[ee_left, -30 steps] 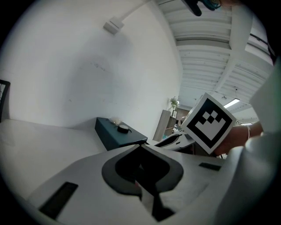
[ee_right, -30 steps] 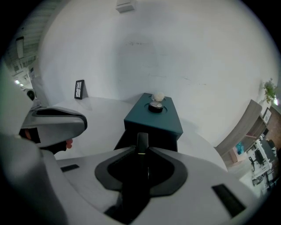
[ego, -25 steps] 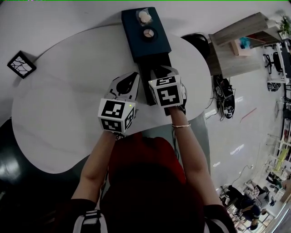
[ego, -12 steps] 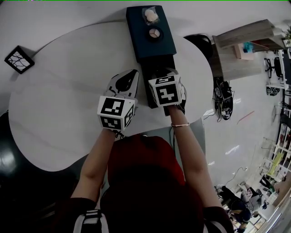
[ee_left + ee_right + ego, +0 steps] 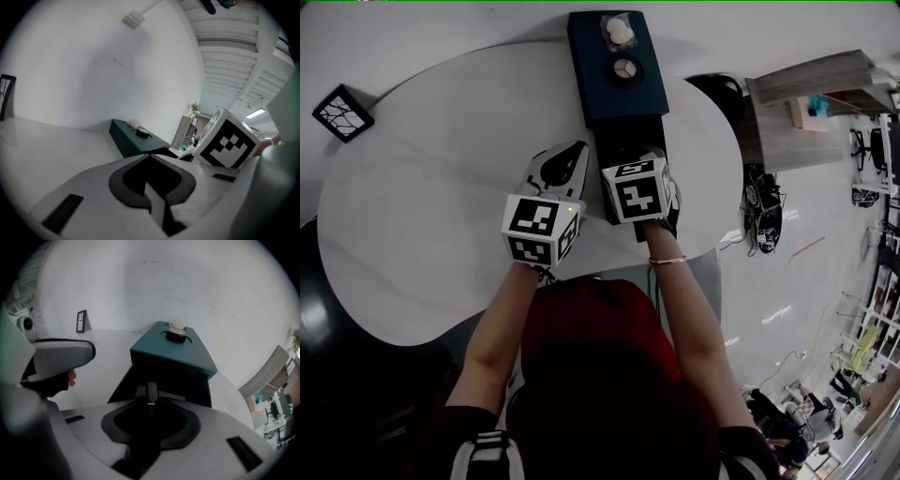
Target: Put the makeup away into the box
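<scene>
On the white table (image 5: 422, 187), a dark teal box (image 5: 614, 80) stands at the far edge with its drawer (image 5: 623, 139) pulled out toward the person. Both grippers hang at the near end of that drawer, side by side.

The right gripper (image 5: 151, 399) tilts steeply down over the open drawer, and its marker cube (image 5: 636, 192) covers its tips in the head view. Its own view shows it clenched on a slim dark makeup stick (image 5: 151, 390), which stands upright out of the tips just above the drawer's dark interior. Two pale shapes lie in the drawer behind the stick, too dim to name.

The left gripper (image 5: 579, 148) sits just left of the drawer, above bare table and pointing only slightly down. Its tips meet in a point with nothing between them.

On the box's lid rest a round compact (image 5: 626, 67) and, beyond it, a pale puff in clear wrap (image 5: 619, 33), close together. A black-framed picture (image 5: 342, 112) sits far to the left, well apart from the box. The person's right wrist carries a thin bracelet (image 5: 667, 260).
</scene>
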A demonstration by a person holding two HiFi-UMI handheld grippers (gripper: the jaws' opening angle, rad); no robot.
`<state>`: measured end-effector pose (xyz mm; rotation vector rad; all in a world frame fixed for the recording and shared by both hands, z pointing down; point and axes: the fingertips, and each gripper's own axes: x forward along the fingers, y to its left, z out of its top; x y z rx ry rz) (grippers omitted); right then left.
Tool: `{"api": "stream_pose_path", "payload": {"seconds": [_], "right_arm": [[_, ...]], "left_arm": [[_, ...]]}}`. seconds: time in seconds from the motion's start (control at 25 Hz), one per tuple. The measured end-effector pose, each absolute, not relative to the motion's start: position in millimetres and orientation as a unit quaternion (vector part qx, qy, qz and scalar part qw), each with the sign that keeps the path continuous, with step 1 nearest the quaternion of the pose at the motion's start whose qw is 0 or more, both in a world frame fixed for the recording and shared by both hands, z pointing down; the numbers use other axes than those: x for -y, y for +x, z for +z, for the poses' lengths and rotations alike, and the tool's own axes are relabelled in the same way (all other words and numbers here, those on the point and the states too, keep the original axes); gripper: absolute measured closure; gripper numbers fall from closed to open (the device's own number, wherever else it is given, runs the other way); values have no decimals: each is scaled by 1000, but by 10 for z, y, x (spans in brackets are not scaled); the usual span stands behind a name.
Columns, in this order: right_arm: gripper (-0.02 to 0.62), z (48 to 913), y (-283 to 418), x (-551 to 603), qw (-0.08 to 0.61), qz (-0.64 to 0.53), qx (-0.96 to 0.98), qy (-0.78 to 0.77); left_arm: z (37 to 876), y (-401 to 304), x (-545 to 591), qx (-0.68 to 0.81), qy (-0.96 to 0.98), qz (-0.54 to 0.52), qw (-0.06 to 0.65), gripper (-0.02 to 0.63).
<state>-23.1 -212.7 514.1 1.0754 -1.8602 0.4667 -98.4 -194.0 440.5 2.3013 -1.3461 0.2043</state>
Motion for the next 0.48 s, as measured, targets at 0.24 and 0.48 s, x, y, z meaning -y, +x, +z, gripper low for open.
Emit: {"api": "stream_pose_path", "payload": {"seconds": [0.24,0.48], "right_arm": [[494,5130,-233,2144,451,189,755,436],[494,5141,-243,2156,439,201,758,439]], "left_arm": [[4393,-986,1953,496,834,75,231,583],[4395,-981,1950,494,835,76,231,583]]}}
